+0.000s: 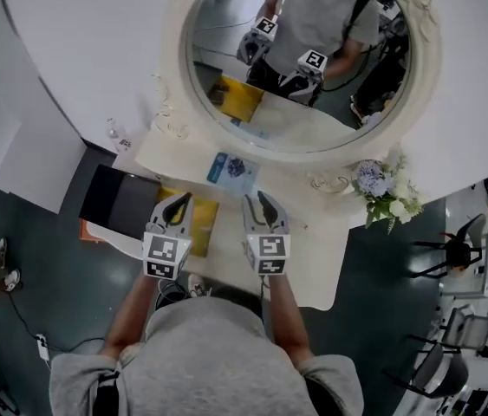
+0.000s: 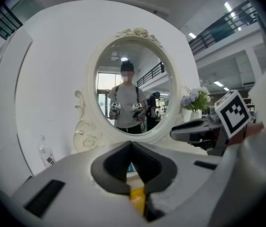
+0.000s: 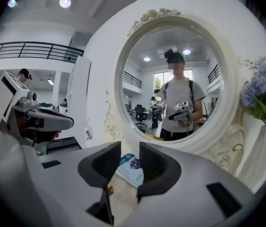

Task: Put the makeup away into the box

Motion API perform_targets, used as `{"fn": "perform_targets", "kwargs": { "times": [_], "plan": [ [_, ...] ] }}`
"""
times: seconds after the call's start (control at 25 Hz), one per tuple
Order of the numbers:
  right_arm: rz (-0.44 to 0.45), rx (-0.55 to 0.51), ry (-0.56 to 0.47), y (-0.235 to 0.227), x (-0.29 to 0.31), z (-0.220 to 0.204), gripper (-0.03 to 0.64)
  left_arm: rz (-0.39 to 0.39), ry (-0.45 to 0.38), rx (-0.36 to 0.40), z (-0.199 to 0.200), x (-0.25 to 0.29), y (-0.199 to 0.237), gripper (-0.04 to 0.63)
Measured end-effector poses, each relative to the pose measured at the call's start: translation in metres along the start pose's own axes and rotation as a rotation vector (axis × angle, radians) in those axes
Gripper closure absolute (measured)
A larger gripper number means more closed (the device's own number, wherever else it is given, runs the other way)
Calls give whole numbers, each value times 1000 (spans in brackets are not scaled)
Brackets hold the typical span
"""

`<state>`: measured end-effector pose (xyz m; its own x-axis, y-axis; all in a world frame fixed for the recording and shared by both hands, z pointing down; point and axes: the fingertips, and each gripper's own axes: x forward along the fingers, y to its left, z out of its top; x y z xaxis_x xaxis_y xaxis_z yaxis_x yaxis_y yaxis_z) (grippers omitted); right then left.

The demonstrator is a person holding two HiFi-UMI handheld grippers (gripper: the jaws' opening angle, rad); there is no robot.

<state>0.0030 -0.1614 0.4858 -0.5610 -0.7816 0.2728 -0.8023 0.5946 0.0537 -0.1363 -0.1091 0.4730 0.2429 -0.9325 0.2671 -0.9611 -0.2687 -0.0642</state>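
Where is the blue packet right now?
In the head view the blue packet lies on the table just below the mirror frame, ahead of the left gripper and right gripper, right of the yellow box.

"What's below you?"

"A cream dressing table point(image 1: 313, 263), with its oval mirror point(image 1: 304, 120) standing along the back edge. I hold my left gripper point(image 1: 178, 201) and my right gripper point(image 1: 257, 199) side by side over the front half of the top, both pointing toward the mirror."

"Anything in them?"

"Nothing that I can see."

"And on the top?"

"A blue packet point(image 1: 230, 170) lies at the back edge, just under the mirror's frame. A yellow box point(image 1: 204, 221) sits near the left edge, partly under my left gripper. Pale blue flowers point(image 1: 385, 191) stand at the back right corner."

"And in the glass?"

"Me, holding both grippers."
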Motion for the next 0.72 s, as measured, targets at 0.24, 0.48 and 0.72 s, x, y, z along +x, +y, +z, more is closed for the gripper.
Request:
{"fn": "perform_targets", "kwargs": {
  "times": [0.24,0.48,0.72],
  "plan": [
    [-113,50,-7,-28,-34,-16,594,-100,-2,38,6,19,-35,595],
    [-144,77,7,-36,-41,-29,601,-138,14,48,3,28,-47,595],
    [-133,55,10,-37,-31,-29,601,-138,26,41,-1,34,-45,595]
  ]
}}
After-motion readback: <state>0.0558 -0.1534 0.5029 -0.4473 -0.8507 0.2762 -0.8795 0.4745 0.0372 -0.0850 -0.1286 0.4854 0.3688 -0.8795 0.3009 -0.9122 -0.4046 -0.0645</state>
